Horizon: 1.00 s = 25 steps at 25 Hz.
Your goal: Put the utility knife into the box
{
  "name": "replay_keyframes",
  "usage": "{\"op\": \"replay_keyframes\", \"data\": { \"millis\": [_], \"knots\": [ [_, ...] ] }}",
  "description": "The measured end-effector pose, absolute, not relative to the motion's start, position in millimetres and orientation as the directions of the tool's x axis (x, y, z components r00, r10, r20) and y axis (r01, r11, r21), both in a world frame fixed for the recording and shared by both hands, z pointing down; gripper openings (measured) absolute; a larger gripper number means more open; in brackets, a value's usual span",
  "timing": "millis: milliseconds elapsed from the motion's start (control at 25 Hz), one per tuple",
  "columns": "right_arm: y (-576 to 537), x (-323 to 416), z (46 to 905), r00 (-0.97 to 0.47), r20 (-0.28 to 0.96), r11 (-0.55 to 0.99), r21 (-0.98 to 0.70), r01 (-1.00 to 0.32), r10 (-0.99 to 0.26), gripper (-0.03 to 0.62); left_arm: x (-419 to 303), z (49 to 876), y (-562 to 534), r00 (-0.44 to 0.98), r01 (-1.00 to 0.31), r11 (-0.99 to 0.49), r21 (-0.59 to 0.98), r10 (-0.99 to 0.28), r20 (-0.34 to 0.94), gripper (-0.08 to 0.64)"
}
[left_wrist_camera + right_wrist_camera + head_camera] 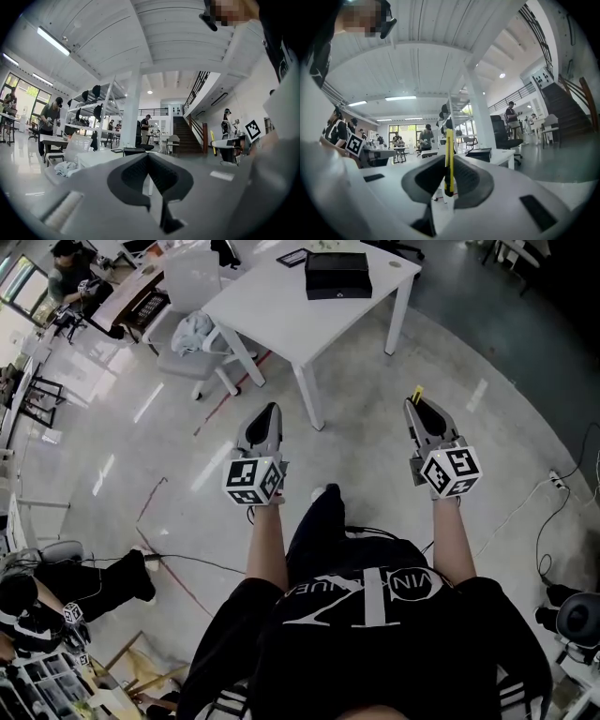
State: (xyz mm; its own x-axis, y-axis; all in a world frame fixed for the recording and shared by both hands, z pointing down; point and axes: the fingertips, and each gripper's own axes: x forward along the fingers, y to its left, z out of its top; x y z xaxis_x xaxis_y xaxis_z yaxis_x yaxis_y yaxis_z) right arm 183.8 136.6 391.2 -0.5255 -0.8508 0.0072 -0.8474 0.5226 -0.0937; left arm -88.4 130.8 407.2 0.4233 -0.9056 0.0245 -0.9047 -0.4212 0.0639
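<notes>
Your right claw [419, 409] is clenched on the utility knife [449, 159]. The knife lies along the jaws and its yellow end pokes past the tips, I think so that it can go into the box nose first. Your left claw [148, 159] is closed on nothing; it seems to have no job now. The box [337, 276] sits on the white surface [267, 301] at 12 o'clock, well apart from both claws, so you must come closer first.
</notes>
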Motion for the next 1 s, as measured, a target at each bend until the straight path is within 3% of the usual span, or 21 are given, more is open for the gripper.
{"op": "replay_keyframes", "data": {
  "millis": [1000],
  "knots": [
    [-81.4, 181.4, 418.4, -0.497, 0.1, 0.479, -0.164, -0.863, -0.862, 0.063, -68.3, 428.8, -116.6, 0.505, -0.862, -0.498, 0.092, -0.859, 0.087, 0.008]
  ]
}}
